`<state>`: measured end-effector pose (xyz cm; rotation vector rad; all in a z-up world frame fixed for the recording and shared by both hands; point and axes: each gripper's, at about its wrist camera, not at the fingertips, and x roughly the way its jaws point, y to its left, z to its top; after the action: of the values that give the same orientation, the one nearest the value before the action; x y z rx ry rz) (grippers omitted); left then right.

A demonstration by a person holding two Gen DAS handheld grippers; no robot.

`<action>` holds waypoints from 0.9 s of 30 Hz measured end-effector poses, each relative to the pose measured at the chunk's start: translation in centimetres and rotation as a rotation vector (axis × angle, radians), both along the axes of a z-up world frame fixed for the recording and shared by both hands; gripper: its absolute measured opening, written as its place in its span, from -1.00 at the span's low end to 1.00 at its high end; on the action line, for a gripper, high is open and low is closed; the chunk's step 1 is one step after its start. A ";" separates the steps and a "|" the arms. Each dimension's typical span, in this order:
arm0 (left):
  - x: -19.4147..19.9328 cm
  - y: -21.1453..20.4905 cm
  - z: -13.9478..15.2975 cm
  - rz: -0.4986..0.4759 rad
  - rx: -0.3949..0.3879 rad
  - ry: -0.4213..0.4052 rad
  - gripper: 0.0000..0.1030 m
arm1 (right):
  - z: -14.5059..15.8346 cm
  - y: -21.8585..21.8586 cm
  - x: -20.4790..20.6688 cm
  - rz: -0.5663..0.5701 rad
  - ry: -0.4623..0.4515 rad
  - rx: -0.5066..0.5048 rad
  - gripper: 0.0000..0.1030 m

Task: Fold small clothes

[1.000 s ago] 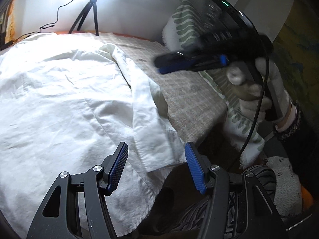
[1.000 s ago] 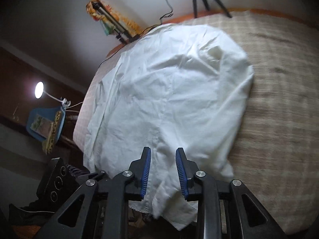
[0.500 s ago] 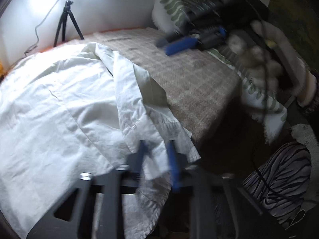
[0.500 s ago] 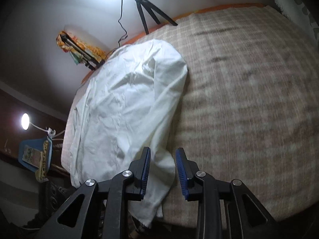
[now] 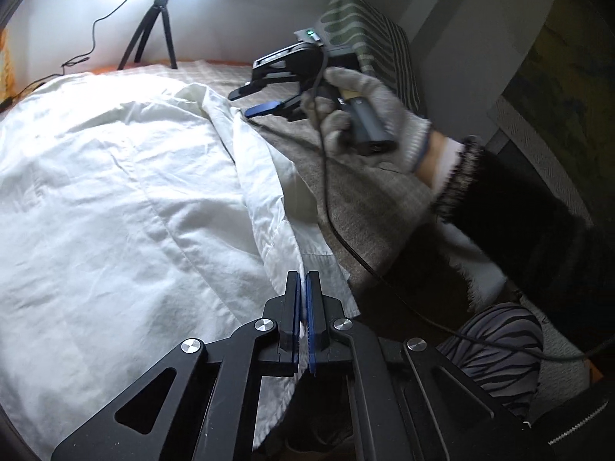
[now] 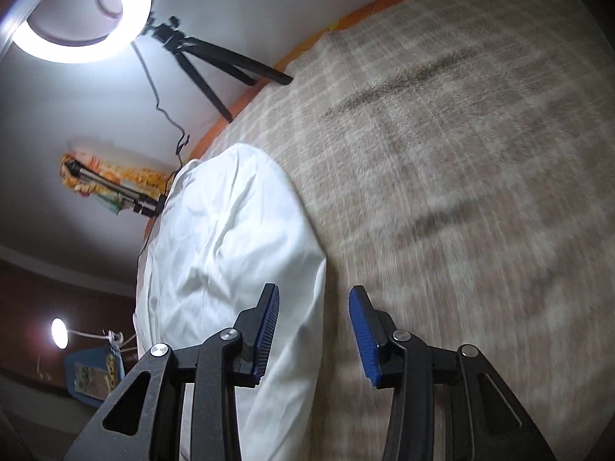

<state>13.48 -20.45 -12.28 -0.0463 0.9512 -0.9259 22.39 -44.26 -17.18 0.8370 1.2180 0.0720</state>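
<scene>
white shirt [image 5: 115,192] lies spread on the bed [image 6: 461,153], its near hem pinched by the left gripper [image 5: 303,288] to anchor a fold, while the right gripper [image 6: 313,307] is opening, empty, over the far edge.

Your left wrist camera sits just behind the left tongs [image 5: 303,288] and looks forward and down along them, close over the near edge of the white garment [image 5: 115,192] on the bed [image 5: 365,199]. It faces the far wall, with the ring light's tripod [image 5: 153,27] at far left. Your gloved right hand [image 5: 365,115] and the right tongs [image 5: 253,103] show at far right.

Your right wrist camera looks steeply down past its own tongs [image 6: 313,330], rolled so the bed [image 6: 461,192] tilts. The blanket is blurred.

Both views share the garment [image 6: 230,249], the checked blanket, the ring light [image 6: 80,11] and its tripod [image 6: 215,65].
</scene>
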 end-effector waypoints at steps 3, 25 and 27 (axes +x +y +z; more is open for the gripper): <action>0.0 0.6 -0.2 0.012 -0.007 0.017 -0.97 | -1.3 0.2 1.3 -0.013 0.002 0.041 -0.28; -0.6 -0.9 -1.8 -0.027 -0.006 -0.007 -0.98 | 3.4 2.0 4.5 0.029 -0.038 -0.140 -0.76; -0.8 -0.5 -1.5 -0.011 -0.021 0.003 -0.98 | 2.9 2.1 4.8 0.036 -0.010 -0.177 -0.07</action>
<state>12.72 -20.92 -13.80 -0.0603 0.9459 -0.9463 27.15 -42.14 -14.27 0.6598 1.2106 -0.0030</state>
